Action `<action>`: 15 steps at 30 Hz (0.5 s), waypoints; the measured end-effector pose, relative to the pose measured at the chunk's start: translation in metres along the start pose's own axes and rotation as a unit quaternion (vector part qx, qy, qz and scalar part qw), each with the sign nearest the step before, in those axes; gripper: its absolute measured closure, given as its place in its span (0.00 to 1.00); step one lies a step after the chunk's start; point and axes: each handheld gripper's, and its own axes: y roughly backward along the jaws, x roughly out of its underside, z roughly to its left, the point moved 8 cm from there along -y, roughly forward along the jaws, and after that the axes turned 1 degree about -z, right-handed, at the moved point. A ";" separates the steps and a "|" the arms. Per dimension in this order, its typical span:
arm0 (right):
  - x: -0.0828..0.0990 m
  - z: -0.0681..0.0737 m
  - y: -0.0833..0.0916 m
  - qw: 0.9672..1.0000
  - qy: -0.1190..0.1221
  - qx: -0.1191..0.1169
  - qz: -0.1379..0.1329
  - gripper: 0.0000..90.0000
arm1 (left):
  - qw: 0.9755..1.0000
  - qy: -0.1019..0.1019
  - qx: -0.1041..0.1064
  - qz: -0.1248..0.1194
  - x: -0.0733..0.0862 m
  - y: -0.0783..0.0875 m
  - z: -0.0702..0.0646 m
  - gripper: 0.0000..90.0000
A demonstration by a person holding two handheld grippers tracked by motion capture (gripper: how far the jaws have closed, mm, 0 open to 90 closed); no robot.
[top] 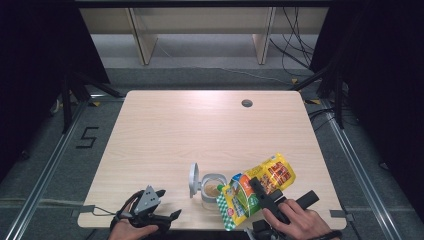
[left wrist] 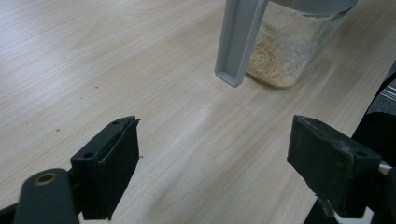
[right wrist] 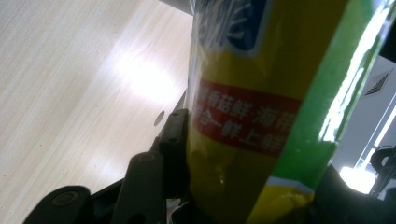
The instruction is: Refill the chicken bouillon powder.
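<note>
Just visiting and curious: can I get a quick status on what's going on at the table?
Right hand-held gripper clamped on yellow seasoning bag, tilted over open jar. Left hand-held gripper open, empty, near jar. Nothing in the way.

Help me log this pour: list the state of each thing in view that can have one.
Jar: upright, open, partly filled with beige powder.
Lid: flipped up, standing at the jar's left.
Yellow bag: lifted and tilted, its lower end beside the jar's mouth.
Right hand-held gripper: shut on the yellow bag.
Left hand-held gripper: open, empty, facing the jar.
</note>
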 end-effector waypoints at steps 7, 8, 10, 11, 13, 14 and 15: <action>0.000 0.000 -0.001 1.000 0.002 0.001 0.000 0.69 | 1.000 -0.001 -0.003 0.002 0.000 0.000 0.001 0.18; 0.000 0.000 -0.001 1.000 0.003 0.002 0.000 0.69 | 1.000 -0.003 -0.003 0.003 0.000 0.000 0.001 0.18; 0.000 0.001 -0.001 1.000 0.002 -0.002 0.000 0.69 | 1.000 0.000 0.001 0.002 0.000 0.000 0.000 0.18; 0.000 0.001 -0.001 1.000 0.004 0.000 0.000 0.69 | 1.000 0.005 0.005 -0.002 0.000 0.000 -0.001 0.18; 0.000 0.001 -0.001 1.000 0.004 -0.001 0.000 0.69 | 1.000 0.005 0.005 -0.002 0.000 0.000 -0.001 0.18; 0.000 0.001 -0.001 1.000 0.003 -0.003 0.000 0.69 | 1.000 0.005 0.005 -0.003 -0.001 0.000 -0.001 0.18; 0.000 0.001 -0.001 1.000 0.004 -0.003 0.000 0.69 | 1.000 0.005 0.005 -0.003 -0.001 0.000 -0.001 0.18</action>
